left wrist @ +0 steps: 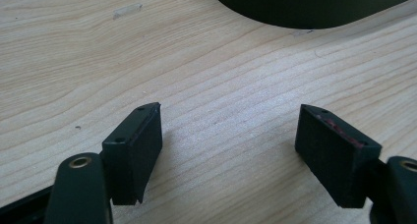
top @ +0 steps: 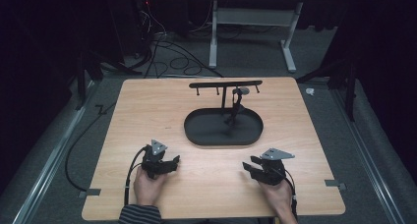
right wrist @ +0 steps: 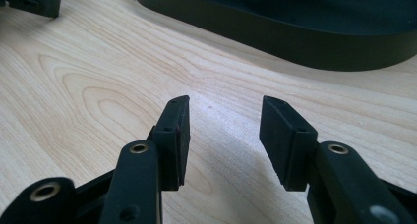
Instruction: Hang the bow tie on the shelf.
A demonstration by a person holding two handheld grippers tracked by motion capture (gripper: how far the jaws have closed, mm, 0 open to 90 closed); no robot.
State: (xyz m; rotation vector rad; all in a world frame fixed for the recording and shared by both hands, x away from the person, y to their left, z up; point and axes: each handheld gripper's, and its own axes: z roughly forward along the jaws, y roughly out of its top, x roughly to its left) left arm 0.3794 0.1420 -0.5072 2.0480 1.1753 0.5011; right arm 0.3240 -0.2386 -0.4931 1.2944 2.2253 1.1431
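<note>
Both the left gripper (top: 173,161) and right gripper (top: 248,166) stand apart, empty. Ahead, the small item (top: 237,102) hanging on the T-shaped stand (top: 224,84) may swing off if bumped.

My worktop (top: 162,111): light wood, rounded corners. Black oval tray (top: 196,130) w/ hook stand sits approx centre, toward 12 o'clock. Both my claws rest on it at 6 o'clock, left (top: 173,162) & right (top: 248,166).

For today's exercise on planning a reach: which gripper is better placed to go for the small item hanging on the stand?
Probably the right gripper. The hanging item sits right of the stand's post, above the black tray, nearer that side. Its jaws are open with nothing between them. The left gripper, also open, would have to cross over.
</note>
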